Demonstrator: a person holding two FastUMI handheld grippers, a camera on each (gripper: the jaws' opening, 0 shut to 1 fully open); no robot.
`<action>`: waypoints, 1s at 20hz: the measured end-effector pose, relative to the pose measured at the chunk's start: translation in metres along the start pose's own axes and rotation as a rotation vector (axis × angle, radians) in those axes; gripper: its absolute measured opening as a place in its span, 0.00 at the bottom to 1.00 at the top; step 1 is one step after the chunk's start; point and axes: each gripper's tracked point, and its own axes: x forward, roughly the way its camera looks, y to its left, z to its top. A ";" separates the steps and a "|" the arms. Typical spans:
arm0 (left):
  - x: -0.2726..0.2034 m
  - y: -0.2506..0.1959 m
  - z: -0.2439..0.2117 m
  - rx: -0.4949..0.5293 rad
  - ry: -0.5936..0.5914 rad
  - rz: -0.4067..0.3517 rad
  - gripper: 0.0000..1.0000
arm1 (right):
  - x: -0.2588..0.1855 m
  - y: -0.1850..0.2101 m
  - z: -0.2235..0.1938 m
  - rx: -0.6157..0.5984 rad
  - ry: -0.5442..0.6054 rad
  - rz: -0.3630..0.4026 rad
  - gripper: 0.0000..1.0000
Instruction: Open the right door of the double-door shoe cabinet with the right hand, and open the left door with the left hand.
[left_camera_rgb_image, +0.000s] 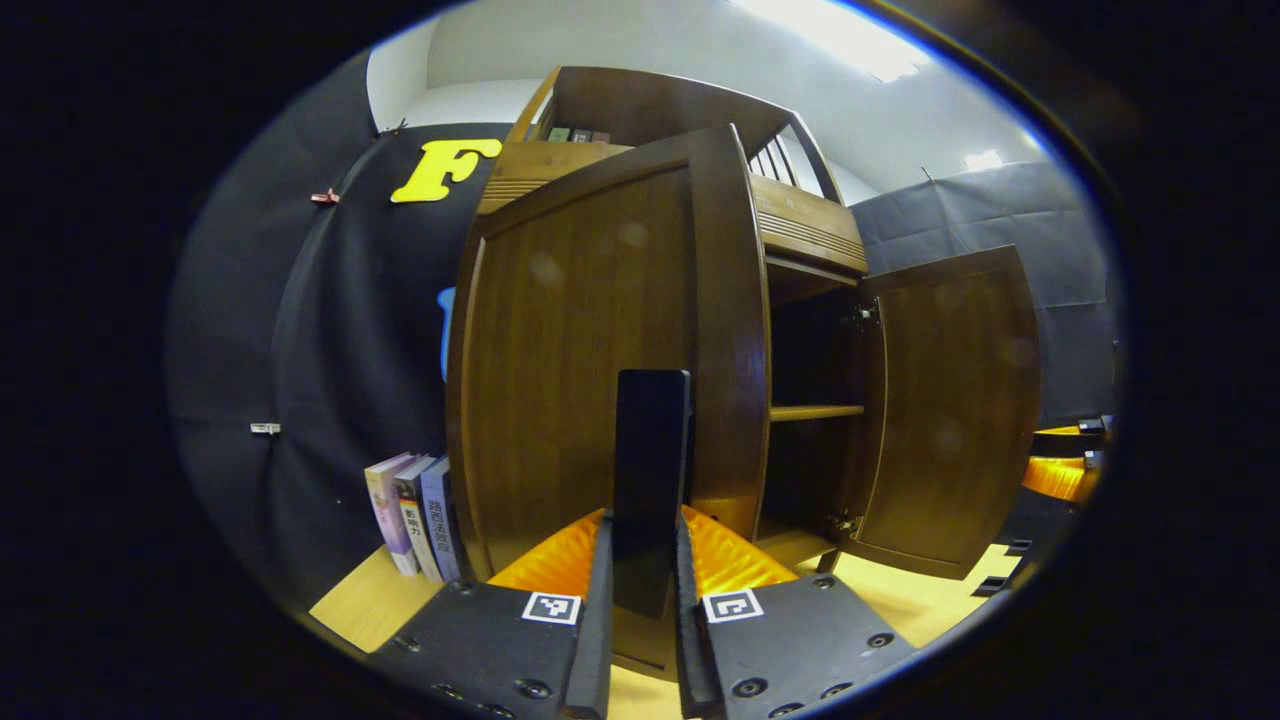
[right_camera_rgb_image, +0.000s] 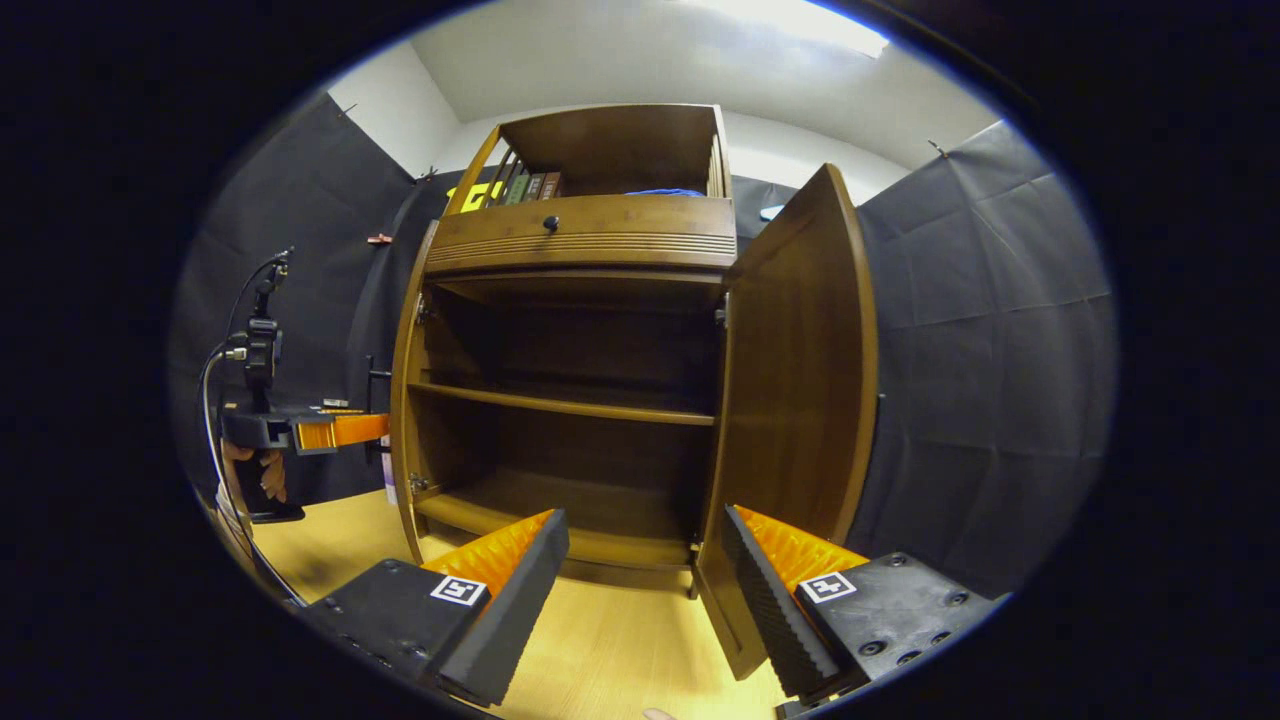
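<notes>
Pinching the left door's handle (left_camera_rgb_image: 650, 480), the left tool (left_camera_rgb_image: 645, 600) contrasts the spread right tool (right_camera_rgb_image: 645, 590).

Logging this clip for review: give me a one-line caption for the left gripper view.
Left tongs shut on the left door's handle, left door swung out; right door already open.

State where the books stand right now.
In the left gripper view, the books stand upright on the floor, lower left, beside the left door, against the booth's black wall.
</notes>
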 end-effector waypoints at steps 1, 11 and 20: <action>-0.005 0.005 0.001 0.006 -0.003 0.010 0.30 | 0.002 0.006 -0.002 0.000 0.004 0.016 0.98; -0.045 0.050 0.007 0.059 -0.032 0.133 0.25 | 0.029 0.051 -0.010 0.015 0.014 0.136 0.98; -0.066 0.096 0.010 0.094 -0.044 0.299 0.17 | 0.034 0.067 -0.008 0.019 0.002 0.175 0.99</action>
